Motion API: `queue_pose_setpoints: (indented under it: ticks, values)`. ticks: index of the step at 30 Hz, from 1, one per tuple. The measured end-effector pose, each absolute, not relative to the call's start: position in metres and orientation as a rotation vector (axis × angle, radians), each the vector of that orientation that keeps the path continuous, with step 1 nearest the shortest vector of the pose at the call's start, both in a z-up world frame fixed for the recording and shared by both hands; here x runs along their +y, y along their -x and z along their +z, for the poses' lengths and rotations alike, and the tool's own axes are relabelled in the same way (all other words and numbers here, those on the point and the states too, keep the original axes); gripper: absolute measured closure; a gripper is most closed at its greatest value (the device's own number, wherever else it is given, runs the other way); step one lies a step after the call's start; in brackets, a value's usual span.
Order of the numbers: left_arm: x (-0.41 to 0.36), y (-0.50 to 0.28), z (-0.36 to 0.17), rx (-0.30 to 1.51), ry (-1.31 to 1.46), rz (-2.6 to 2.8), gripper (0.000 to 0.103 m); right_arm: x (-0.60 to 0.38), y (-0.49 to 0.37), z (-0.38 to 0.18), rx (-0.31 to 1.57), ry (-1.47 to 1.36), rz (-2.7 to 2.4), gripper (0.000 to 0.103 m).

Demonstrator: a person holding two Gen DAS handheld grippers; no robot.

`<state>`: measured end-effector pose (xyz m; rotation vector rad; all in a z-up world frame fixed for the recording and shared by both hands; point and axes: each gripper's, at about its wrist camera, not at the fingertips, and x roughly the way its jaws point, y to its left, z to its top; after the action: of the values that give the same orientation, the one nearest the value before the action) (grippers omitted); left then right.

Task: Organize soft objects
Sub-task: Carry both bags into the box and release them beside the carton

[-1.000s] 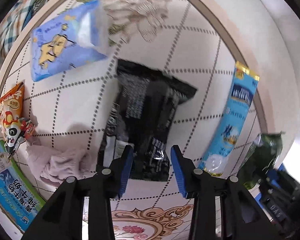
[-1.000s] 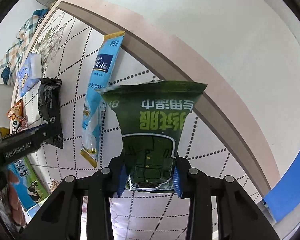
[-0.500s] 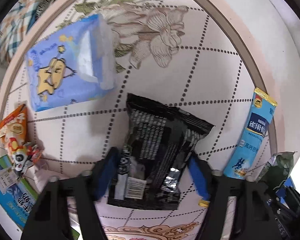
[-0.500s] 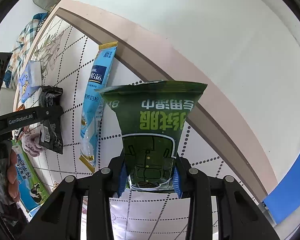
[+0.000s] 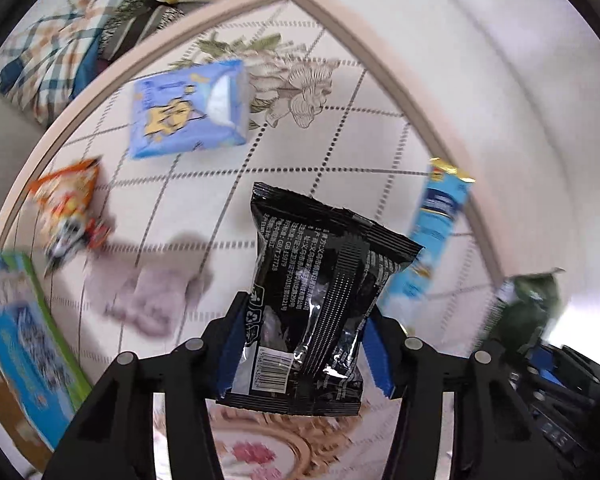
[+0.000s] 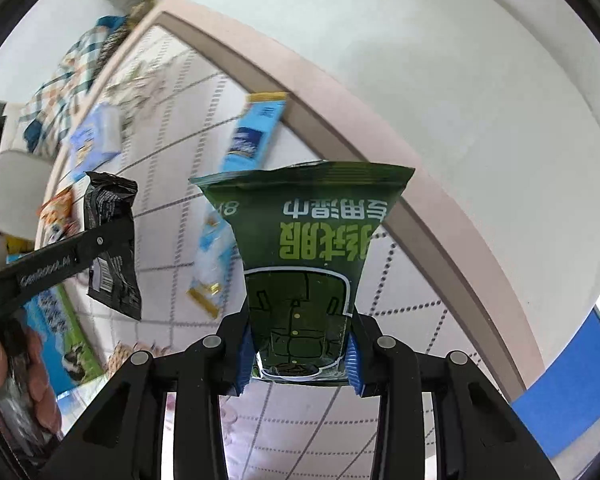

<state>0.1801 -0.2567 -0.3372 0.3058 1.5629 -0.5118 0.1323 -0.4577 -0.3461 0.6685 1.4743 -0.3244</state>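
Green packet (image 6: 306, 248) (Chinese lettering) in right gripper (image 6: 298, 354).

We see a counter (image 5: 340, 136) with a dotted grid, floral print and pink border. Lying on it: a blue tissue pack (image 5: 188, 110), an orange snack bag (image 5: 70, 204), a lilac cloth (image 5: 156, 296), a blue-green box (image 5: 20, 344) and a long blue sachet (image 5: 436, 224).
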Motion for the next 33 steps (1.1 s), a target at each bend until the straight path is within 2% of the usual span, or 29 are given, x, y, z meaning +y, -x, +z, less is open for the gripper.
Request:
queue_pose_setpoints:
  ticks: [8,17,25,33]
  values:
    - [-0.178,-0.168,-0.242,1.452,-0.068,-0.459,0.053,-0.387,-0.148,-0.286,1.431,-0.567,-0.150,0.065]
    - [-0.005,-0.178,-0.164,1.325,0.139,-0.245,0.053,-0.234,-0.191,-0.217,1.388,-0.422,0.140,0.065]
    - [0.131,-0.212,-0.176,1.331,0.235,-0.050,0.053,-0.081,-0.247,-0.205,1.390,-0.303,0.303,0.065]
    - [0.213,-0.274,-0.241,1.425,0.242,0.091,0.053,-0.001,-0.303,-0.261,1.499,-0.214,0.266,0.065]
